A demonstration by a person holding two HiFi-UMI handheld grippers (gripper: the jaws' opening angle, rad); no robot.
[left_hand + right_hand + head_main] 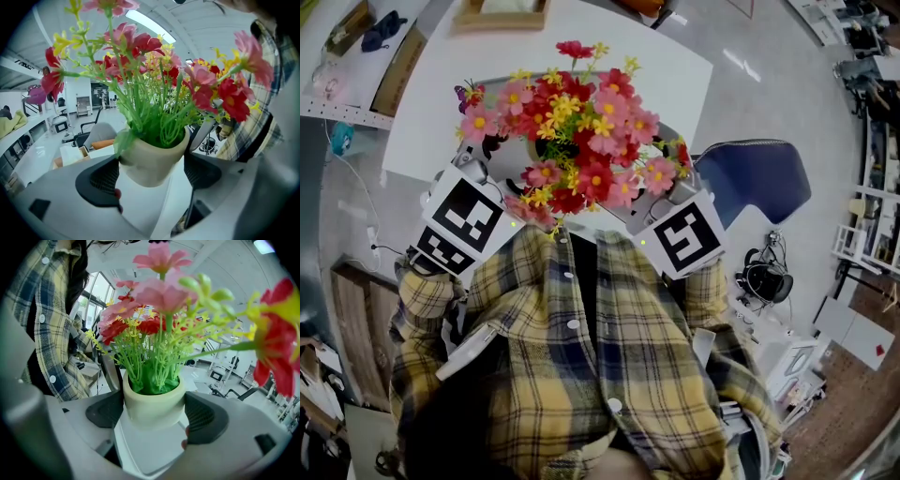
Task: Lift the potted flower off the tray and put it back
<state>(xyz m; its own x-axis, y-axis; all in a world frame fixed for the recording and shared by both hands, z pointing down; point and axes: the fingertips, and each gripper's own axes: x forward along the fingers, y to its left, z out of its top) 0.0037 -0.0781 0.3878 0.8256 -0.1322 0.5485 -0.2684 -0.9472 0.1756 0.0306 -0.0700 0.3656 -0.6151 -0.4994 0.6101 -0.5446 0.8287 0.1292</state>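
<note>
Head view: the flower [577, 131] is held up against a plaid shirt [581, 375], flanked by the left cube [461, 223] and right cube [686, 236], with a white table [431, 103] on the far side. Left gripper view: the left gripper [153, 176] has its jaws narrowed onto the cream pot [152, 161], one pad on each side, and the pot appears tilted. Right gripper view: the right gripper [154, 411] likewise clamps the pot, which appears upright here, its green stems rising above the jaws.
</note>
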